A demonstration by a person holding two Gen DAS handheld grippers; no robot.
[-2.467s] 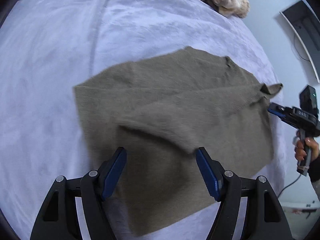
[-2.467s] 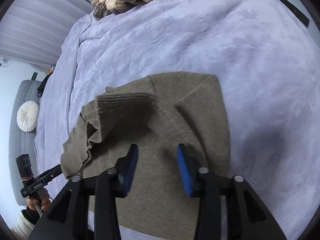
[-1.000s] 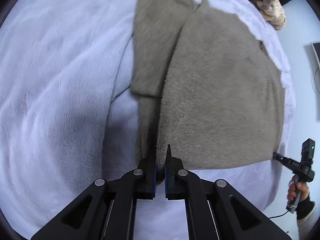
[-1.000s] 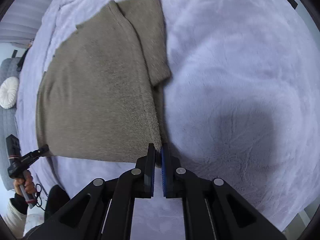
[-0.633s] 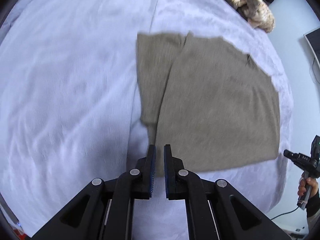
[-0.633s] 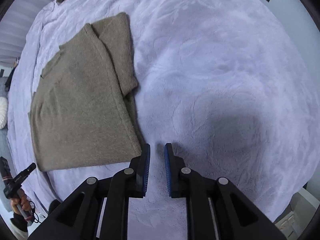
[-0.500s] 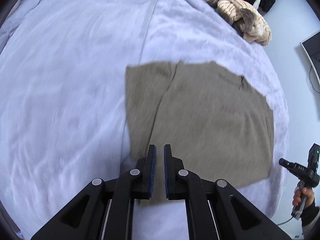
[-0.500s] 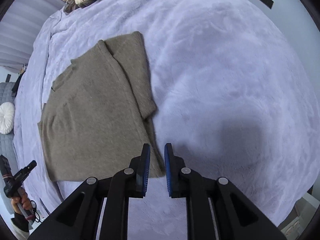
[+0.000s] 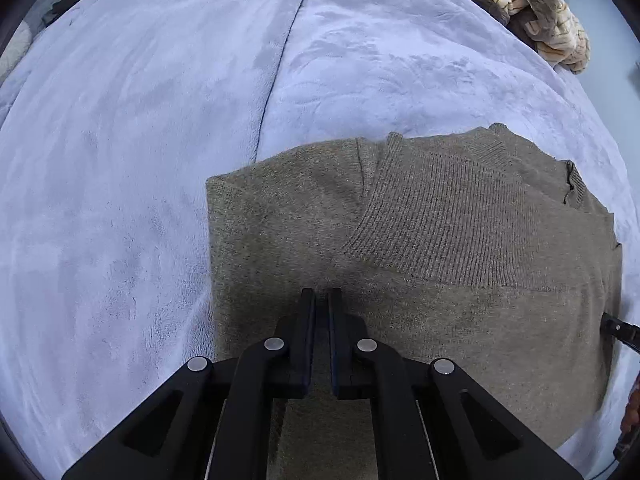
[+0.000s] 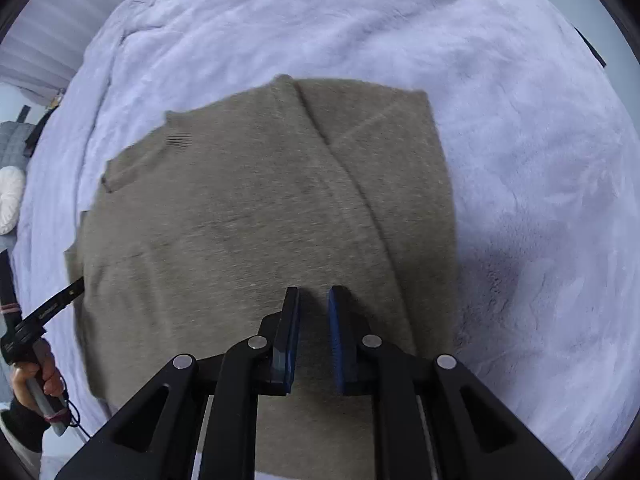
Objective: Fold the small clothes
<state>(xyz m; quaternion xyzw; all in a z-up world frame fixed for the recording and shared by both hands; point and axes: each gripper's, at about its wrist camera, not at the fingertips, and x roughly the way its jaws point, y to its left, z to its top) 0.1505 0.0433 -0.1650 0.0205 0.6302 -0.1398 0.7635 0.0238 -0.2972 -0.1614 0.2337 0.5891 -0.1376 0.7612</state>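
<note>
An olive-brown knitted sweater (image 9: 420, 240) lies flat on the lavender fleece blanket (image 9: 140, 160); a ribbed part is folded over its top. My left gripper (image 9: 322, 294) hovers over the sweater's near left part, shut with nothing between its fingers. In the right wrist view the same sweater (image 10: 240, 220) shows a folded strip along its right side. My right gripper (image 10: 314, 292) hangs above its near edge, jaws a narrow gap apart and empty. Each gripper shows at the other view's edge: the right gripper (image 9: 622, 330), and the left gripper (image 10: 48, 312) with a hand on its handle.
A heap of cream and brown clothes (image 9: 532, 4) lies at the blanket's far right corner. A seam (image 9: 280, 60) runs down the blanket. Beyond the bed's left edge sits a white round cushion (image 10: 10, 200). Bare blanket (image 10: 540, 160) spreads right of the sweater.
Both grippers have let go of the sweater's edge and moved in over the garment, which now lies flat. The right jaws have parted slightly.
</note>
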